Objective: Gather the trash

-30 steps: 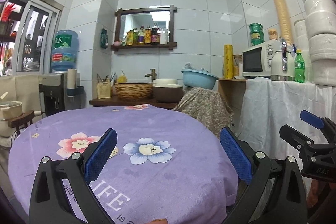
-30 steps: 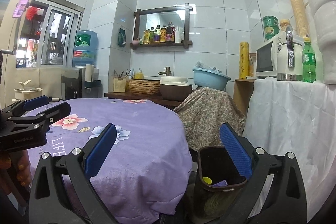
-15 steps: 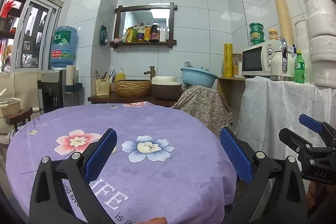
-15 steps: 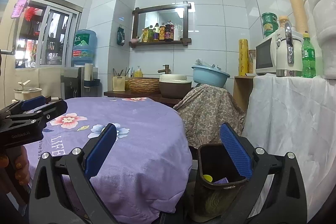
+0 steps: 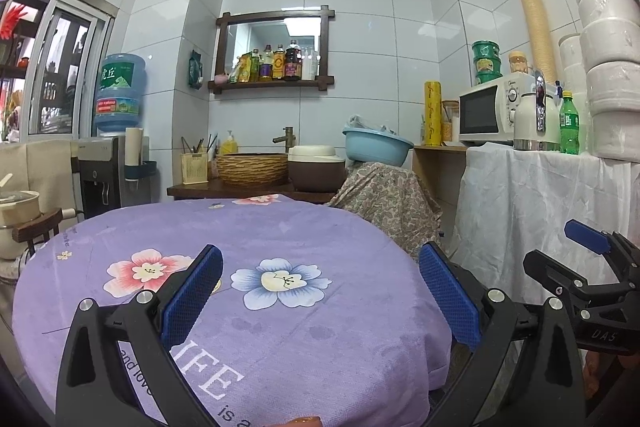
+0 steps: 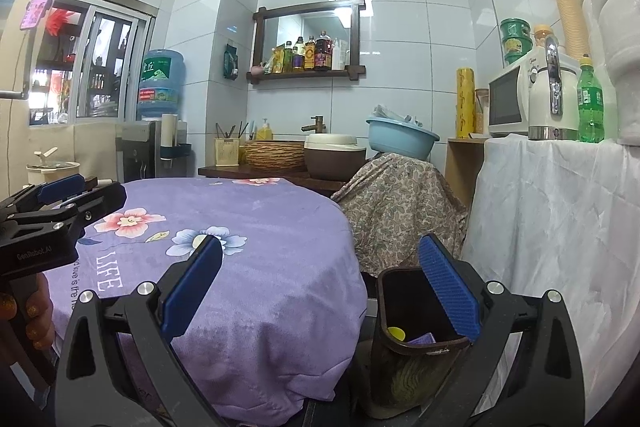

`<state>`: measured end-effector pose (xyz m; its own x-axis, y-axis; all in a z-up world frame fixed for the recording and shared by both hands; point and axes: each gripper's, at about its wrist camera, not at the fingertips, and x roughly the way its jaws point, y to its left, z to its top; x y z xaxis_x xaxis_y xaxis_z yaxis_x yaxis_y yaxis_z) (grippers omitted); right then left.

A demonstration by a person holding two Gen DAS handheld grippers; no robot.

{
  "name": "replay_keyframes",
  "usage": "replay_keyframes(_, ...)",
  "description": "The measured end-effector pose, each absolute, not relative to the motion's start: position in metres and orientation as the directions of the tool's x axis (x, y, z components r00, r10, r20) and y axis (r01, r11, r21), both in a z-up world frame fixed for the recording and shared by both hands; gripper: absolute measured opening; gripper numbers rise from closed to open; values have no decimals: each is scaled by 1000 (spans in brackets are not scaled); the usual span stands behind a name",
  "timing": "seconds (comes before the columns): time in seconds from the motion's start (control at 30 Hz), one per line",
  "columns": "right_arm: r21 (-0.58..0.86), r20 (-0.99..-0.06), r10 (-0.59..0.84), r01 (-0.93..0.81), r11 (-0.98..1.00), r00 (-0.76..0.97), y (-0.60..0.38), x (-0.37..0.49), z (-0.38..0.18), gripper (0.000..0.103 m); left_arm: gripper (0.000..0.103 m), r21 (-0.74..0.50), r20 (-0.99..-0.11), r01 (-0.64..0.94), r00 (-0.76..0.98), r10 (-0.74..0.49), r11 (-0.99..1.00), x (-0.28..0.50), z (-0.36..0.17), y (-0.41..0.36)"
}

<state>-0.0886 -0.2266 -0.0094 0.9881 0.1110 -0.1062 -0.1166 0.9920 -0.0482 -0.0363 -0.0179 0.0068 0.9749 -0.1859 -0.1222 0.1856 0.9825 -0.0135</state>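
Round table under a purple flowered cloth (image 5: 280, 327), seen past the left gripper (image 5: 320, 291), blue-padded jaws spread wide, nothing between them. Right gripper (image 6: 320, 287) likewise wide and empty, poised over the table's right edge and the dark brown plastic waste bin (image 6: 394, 343) standing on the floor just beside the table, between the purple cloth and a white draped counter (image 6: 560, 219). Inside the bin, a small yellow round piece (image 6: 396, 333) and a purple scrap (image 6: 424, 339) lying at the bottom. On the far side, a paisley-covered mound (image 6: 400, 199) topped with a light blue plastic basin (image 6: 400, 139), a woven basket (image 6: 276, 155) near a brass tap, and a white microwave (image 6: 508, 103) on the counter at right.
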Motion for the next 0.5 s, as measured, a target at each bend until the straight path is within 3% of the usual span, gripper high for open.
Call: replay_keyframes(0.5,-26,-128,102,-106,994,986,-229,-84,-12,97,97,-14,-126,194,973,-194,981,-36,4,-18)
